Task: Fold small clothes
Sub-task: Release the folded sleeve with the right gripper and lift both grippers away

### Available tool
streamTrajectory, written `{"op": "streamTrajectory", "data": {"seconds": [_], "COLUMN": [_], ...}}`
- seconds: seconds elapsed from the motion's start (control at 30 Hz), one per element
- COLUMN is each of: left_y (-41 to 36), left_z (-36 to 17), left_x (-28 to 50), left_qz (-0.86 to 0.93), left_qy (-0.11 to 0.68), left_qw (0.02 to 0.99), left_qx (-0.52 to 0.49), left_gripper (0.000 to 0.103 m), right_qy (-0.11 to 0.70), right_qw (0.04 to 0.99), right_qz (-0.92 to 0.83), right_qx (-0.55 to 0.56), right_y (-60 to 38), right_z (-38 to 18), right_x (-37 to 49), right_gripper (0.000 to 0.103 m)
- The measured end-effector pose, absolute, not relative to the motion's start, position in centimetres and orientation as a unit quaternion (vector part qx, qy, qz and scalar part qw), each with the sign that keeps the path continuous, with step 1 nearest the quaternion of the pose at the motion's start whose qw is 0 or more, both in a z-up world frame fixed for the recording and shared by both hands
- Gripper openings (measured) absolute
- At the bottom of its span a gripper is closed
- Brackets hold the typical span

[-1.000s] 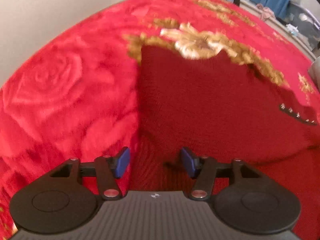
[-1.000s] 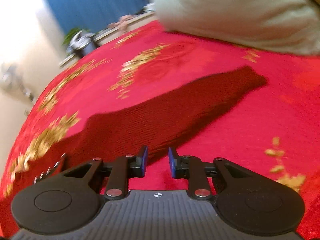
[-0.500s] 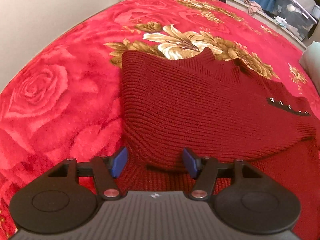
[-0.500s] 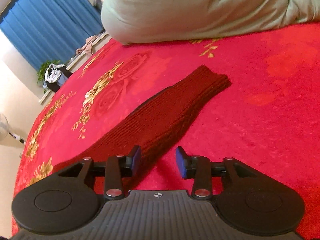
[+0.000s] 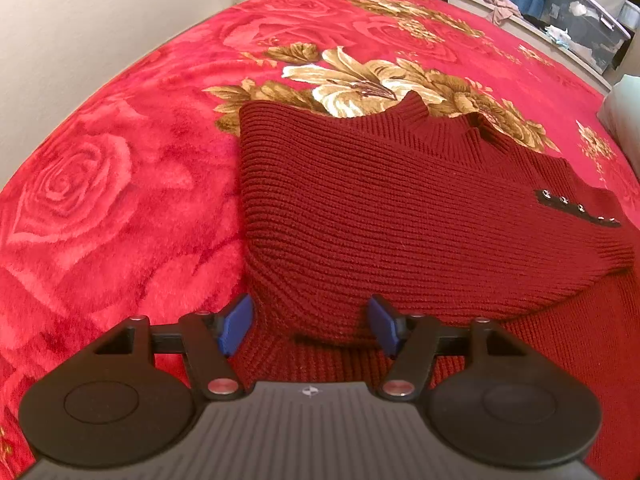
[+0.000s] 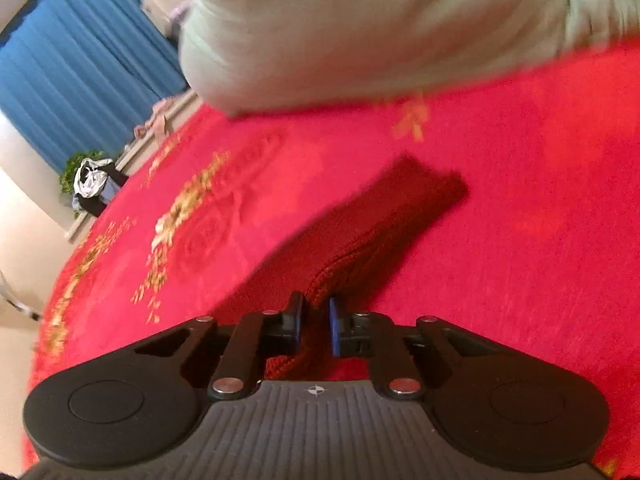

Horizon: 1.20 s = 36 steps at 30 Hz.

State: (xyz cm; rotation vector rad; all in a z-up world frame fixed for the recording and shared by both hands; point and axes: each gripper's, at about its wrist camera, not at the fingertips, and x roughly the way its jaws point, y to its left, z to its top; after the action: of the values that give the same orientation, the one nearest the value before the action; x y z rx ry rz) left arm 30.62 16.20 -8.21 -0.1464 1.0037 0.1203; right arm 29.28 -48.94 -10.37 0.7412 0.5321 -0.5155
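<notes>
A red blanket (image 5: 120,184) with roses and gold flowers covers the bed. A pale pillow (image 6: 380,28) lies at its far side. Blue curtains (image 6: 80,80) hang behind, with a potted plant (image 6: 74,166) and a plastic storage box (image 5: 588,28) near the wall.

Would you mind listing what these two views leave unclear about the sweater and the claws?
- Left wrist view: the sweater's near hem is cut off behind the left claw, whose jaws stand apart.
- Right wrist view: motion blur smears the sleeve and pillow; the right claw is closing with knit between its jaws, but pad contact is unclear.
</notes>
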Motion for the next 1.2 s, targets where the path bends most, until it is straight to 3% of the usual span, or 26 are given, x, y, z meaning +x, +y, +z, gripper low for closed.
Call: {"op": "streamTrajectory", "data": {"seconds": [0.3,0.47,0.5,0.57,0.63,0.8,0.87,0.9,0.93,0.97,1.2], "left_y": [17.9,19.9,20.4,21.6,22.4,22.4,22.0,21.8,21.7,21.8,23.9], "left_z": [-7.2,-5.8,-5.5,-4.7,-4.2,-5.3,-6.8,-7.3,-7.7,-8.0,-10.7], "left_x": [30.4,29.6,29.4,28.9,28.6,29.0,29.4,29.6,29.8,29.9,31.6], "left_qz": [0.064,0.085,0.09,0.086,0.061,-0.045,-0.073,-0.076,-0.077,-0.078,-0.058], "left_qy": [0.473,0.45,0.442,0.42,0.399,0.416,0.447,0.459,0.466,0.47,0.44], "left_qw": [0.873,0.88,0.882,0.89,0.895,0.866,0.841,0.832,0.826,0.821,0.791], "left_qx": [-0.105,-0.128,-0.134,-0.158,-0.189,-0.275,-0.297,-0.302,-0.307,-0.315,-0.422], "left_gripper": [0.069,0.066,0.062,0.016,0.008,0.008,0.018,0.023,0.035,0.039,0.039], "right_qy": [0.214,0.134,0.122,0.116,0.135,0.307,0.354,0.367,0.375,0.381,0.37], "right_qw": [0.936,0.986,0.991,0.992,0.982,0.915,0.901,0.897,0.895,0.894,0.906], "right_qz": [-0.255,-0.1,-0.052,0.047,0.132,0.261,0.252,0.246,0.241,0.235,0.2], "right_qx": [0.113,0.001,-0.011,-0.016,0.005,0.012,0.009,0.014,0.022,0.034,0.053], "right_y": [-39.6,-27.0,-24.0,-18.5,-14.3,-7.3,-7.5,-8.1,-8.9,-10.3,-17.9], "right_z": [-1.0,4.1,4.6,4.8,4.0,-3.0,-5.2,-5.8,-5.9,-5.9,-4.5], "right_x": [32.2,31.4,30.8,29.4,28.3,27.8,27.2,26.8,26.4,26.0,19.7], "right_gripper": [0.013,0.013,0.013,0.013,0.013,0.017,0.019,0.02,0.021,0.022,0.023]}}
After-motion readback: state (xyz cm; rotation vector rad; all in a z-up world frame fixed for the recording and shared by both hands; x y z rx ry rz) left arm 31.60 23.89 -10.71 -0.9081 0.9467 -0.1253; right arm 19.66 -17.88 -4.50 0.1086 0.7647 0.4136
